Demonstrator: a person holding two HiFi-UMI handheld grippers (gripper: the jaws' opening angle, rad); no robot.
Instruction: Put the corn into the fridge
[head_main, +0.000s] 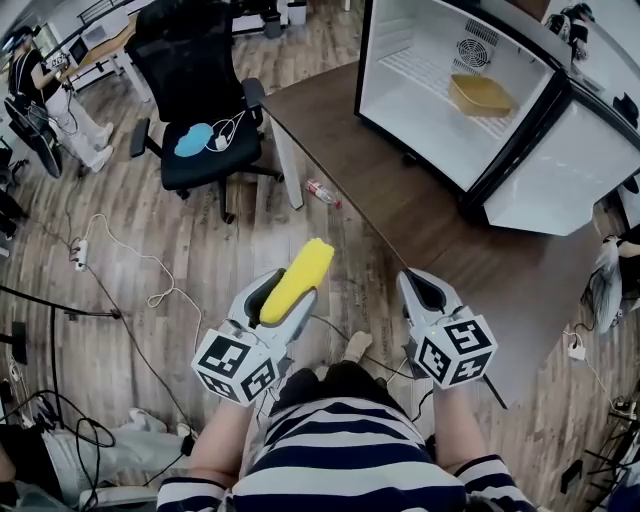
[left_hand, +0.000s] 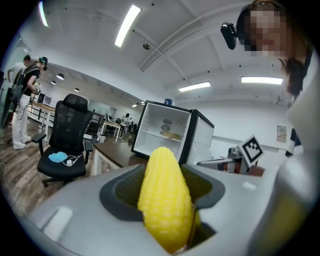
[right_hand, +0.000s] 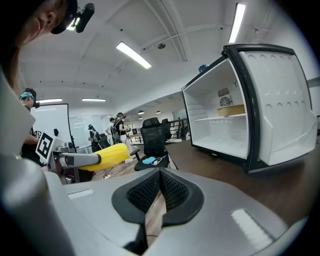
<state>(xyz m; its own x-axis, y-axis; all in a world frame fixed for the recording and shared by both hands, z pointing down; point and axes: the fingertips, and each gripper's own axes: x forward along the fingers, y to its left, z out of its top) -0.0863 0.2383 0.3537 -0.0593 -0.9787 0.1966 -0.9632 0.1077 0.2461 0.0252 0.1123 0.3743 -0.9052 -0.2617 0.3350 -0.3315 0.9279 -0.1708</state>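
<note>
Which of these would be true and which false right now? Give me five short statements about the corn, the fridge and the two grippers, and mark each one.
1. The left gripper holds the corn. True.
2. The fridge is closed. False: its door is swung open.
3. The right gripper also holds corn. False: its jaws are together with nothing between them.
4. A tan tray sits inside the fridge. True.
5. The fridge stands on a table. True.
</note>
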